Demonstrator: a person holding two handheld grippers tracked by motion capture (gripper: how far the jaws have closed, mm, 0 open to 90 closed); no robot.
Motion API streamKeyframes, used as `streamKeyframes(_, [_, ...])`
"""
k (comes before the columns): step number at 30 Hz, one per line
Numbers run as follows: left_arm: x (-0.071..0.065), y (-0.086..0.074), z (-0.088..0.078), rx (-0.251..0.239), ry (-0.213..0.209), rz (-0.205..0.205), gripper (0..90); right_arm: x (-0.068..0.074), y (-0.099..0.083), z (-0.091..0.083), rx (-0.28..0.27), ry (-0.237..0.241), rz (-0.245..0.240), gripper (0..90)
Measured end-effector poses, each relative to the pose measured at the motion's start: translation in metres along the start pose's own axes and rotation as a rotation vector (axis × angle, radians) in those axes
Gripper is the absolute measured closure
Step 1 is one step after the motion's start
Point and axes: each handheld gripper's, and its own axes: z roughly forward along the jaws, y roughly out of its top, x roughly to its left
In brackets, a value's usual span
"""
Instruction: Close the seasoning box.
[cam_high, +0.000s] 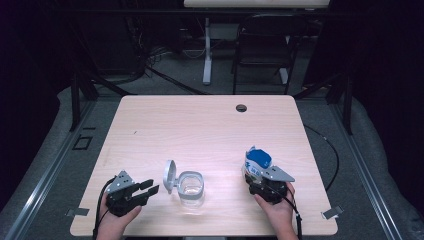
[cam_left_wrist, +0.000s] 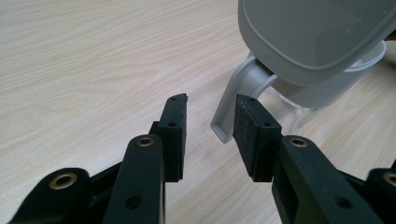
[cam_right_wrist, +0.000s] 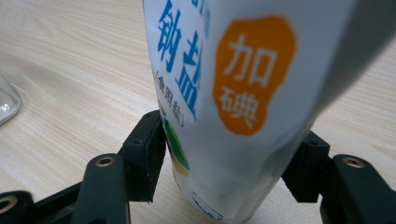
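Right gripper (cam_right_wrist: 224, 172) clamped around salt bag (cam_right_wrist: 243, 93); left gripper (cam_left_wrist: 208, 135) half-open, empty, beside jar (cam_high: 191, 189).

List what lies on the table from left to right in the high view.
Left tongs → grey lid, standing open → clear jar → salt bag, with the right tongs at its base.

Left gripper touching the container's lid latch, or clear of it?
Apart. The left gripper view shows the left gripper with open jaws and bare table between its pads and the grey latch of the clear container.
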Motion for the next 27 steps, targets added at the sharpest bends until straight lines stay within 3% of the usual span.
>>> streamKeyframes(7, [0.0021,-0.0014,-0.0029,0.005,0.003,-0.001,65.3,0.0007,-0.0069,0.0045,-0.025,-0.003,0.023,39.0])
streamKeyframes(27, [0.0041,-0.0018,-0.0049,-0.001,0.007,-0.011,65.2,-0.0017,-0.0075,0.0108,-0.006,-0.004,0.033,39.7])
